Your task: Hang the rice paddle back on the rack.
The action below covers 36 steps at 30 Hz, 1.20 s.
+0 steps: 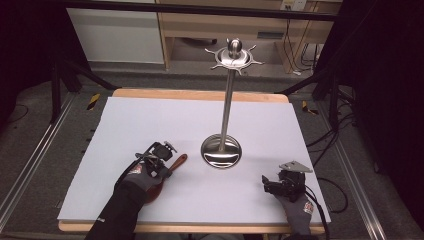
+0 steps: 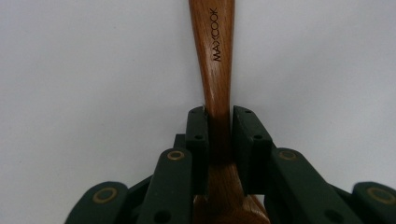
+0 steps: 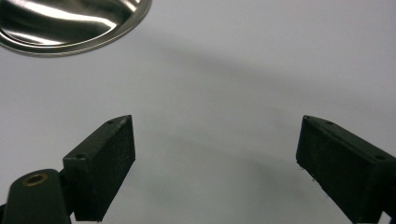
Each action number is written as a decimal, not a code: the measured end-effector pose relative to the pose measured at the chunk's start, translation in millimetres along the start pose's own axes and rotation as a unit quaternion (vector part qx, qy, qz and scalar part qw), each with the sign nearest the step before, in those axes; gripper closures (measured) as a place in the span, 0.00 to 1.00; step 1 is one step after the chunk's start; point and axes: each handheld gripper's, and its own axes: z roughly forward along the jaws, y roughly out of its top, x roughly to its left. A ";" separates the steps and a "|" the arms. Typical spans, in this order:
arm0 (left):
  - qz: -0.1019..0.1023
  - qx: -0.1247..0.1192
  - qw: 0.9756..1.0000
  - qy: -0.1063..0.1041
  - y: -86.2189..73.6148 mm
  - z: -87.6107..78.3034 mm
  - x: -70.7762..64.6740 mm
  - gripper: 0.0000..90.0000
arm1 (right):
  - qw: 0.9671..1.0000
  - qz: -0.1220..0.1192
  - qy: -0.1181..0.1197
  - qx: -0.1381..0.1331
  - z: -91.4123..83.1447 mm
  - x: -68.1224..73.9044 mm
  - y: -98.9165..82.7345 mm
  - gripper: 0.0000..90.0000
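High view: two gloved hands work at a wooden table [image 1: 200, 93] covered w/ a white sheet [image 1: 165, 125]. The left gripper [image 1: 167, 152], held low by a dark-sleeved forearm that enters from the table's near edge and angles toward the centre, is clamped on one reddish-brown wooden spoon [image 1: 176, 165]. The spoon lies on the sheet near the near-left part of the table, handle end pointing toward the middle, bowl end under the hand. The right gripper [image 1: 267, 185], one grey three-cornered plate on top, rests low near the near-right corner, pointing left across the sheet, nothing btwn its jaws. One tall polished steel utensil stand [image 1: 222, 150], round dished base, slim pole, hooked crown, stands upright at the table's centre, apart from both grippers.

Left gripper view: the two black jaws are pressed against the spoon's narrow neck [image 2: 218, 116], one pad each side, handle running straight away from the camera over the white sheet. One engraved brand mark shows on the handle.

Right gripper view: the right gripper [image 3: 215, 149] has jaws spread wide over bare white sheet, holding nothing. The rim of the stand's steel base [image 3: 74, 28] sits at the top-left, well apart from the jaws.
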 end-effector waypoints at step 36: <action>0.009 -0.081 0.997 -0.009 -23.0 -30.3 0.4 0.86 | 1.000 0.000 0.002 -0.001 -1.4 -1.7 0.7 0.13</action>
